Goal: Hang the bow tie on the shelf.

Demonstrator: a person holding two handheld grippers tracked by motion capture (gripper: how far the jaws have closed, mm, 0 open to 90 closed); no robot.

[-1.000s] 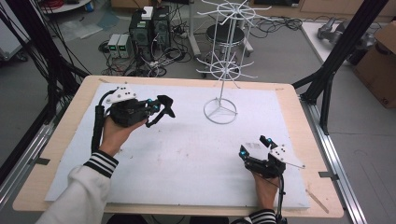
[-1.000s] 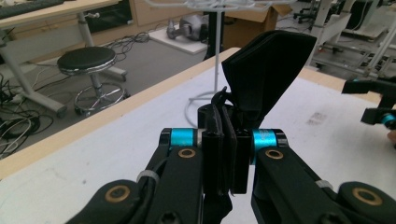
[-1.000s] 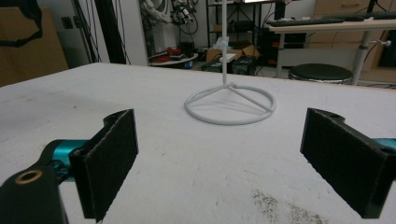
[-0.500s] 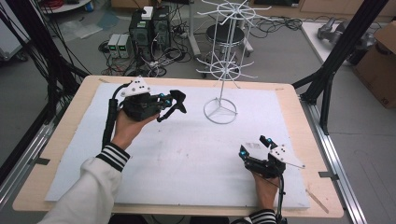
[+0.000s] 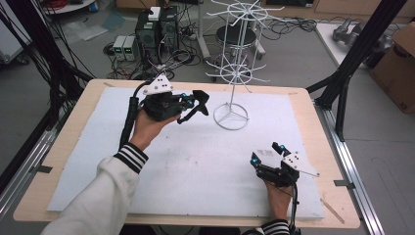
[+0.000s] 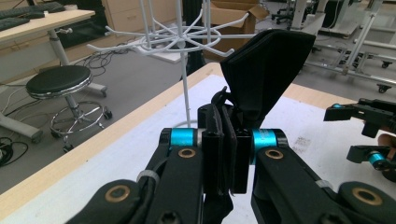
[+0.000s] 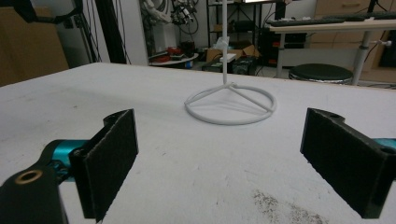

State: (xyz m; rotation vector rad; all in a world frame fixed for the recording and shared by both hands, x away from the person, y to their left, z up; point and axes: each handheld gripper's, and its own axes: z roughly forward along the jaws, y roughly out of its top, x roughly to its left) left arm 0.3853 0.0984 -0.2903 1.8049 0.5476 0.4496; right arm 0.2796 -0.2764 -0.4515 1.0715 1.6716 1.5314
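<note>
A white wire display stand (image 5: 236, 73) with hooked arms rises from a ring base (image 5: 231, 116) at the far middle of the white mat. Just left of that base, my left gripper (image 5: 194, 105) is held above the mat, shut on a black fabric piece (image 5: 200, 97). In the left gripper view the jaws (image 6: 227, 140) are pressed together on the black fabric piece (image 6: 266, 65), which sticks up past them, with the stand's hooks (image 6: 177, 37) behind. My right gripper (image 5: 265, 152) rests near the front right, open with nothing between its pads (image 7: 112, 158); the ring base (image 7: 231, 105) lies ahead of it.
The white mat (image 5: 195, 161) covers a wooden table (image 5: 73, 122). A stool (image 5: 235, 34), computer cases (image 5: 151, 29) and cables stand on the floor beyond. Black frame posts (image 5: 352, 58) rise at the right and left. A cardboard box (image 5: 399, 68) sits far right.
My left gripper has moved right and slightly farther back with the black fabric piece, closing on the stand's base. The right gripper has stayed in place.
</note>
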